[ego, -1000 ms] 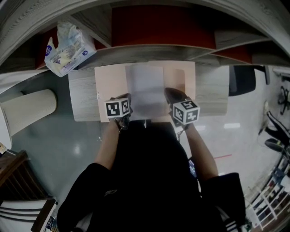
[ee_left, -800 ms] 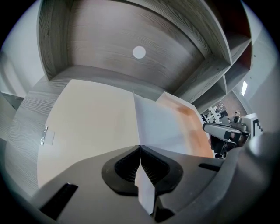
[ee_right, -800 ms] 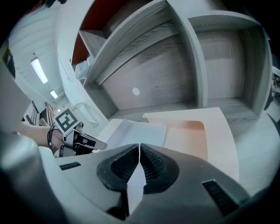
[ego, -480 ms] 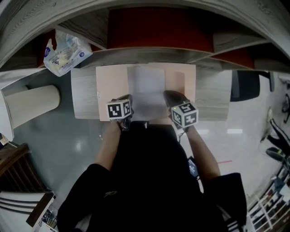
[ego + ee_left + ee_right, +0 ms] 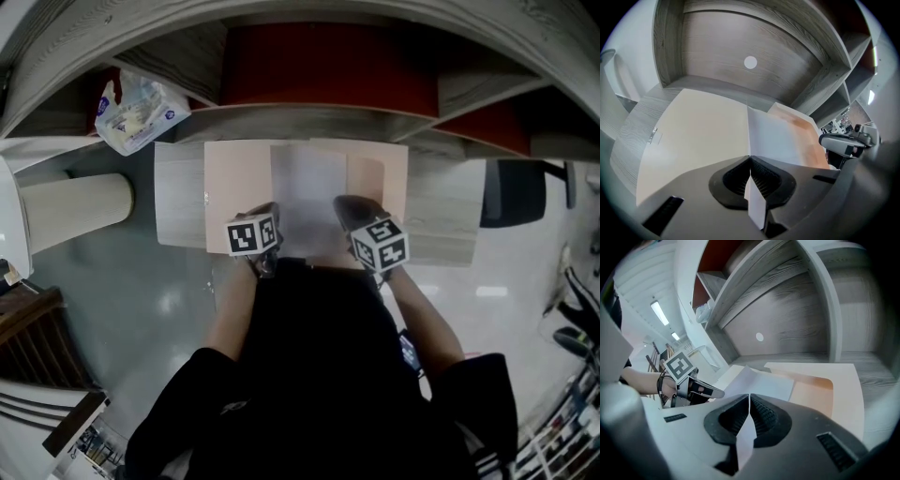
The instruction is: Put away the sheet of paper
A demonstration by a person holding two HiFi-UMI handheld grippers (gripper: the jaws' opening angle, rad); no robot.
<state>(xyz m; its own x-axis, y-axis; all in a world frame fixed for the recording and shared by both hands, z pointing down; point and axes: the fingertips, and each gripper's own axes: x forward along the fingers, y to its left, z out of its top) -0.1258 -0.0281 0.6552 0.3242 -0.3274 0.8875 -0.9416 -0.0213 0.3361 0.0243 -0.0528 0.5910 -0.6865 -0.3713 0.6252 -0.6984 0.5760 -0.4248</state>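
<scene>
A white sheet of paper lies over an open beige folder on a grey wooden shelf board. My left gripper is shut on the sheet's near left edge; the left gripper view shows the sheet of paper running out from between the closed jaws over the folder. At the near right edge my right gripper is shut on the sheet as well, with the paper pinched between its pads above the folder.
The folder rests on a grey wood shelf board inside a shelving unit with red back panels. A plastic bag of items sits on the shelf at the upper left. A white cylinder stands to the left.
The head camera's view has shifted a little; both grippers keep their hold on the sheet's near edge and have turned slightly. The sheet stays over the folder.
</scene>
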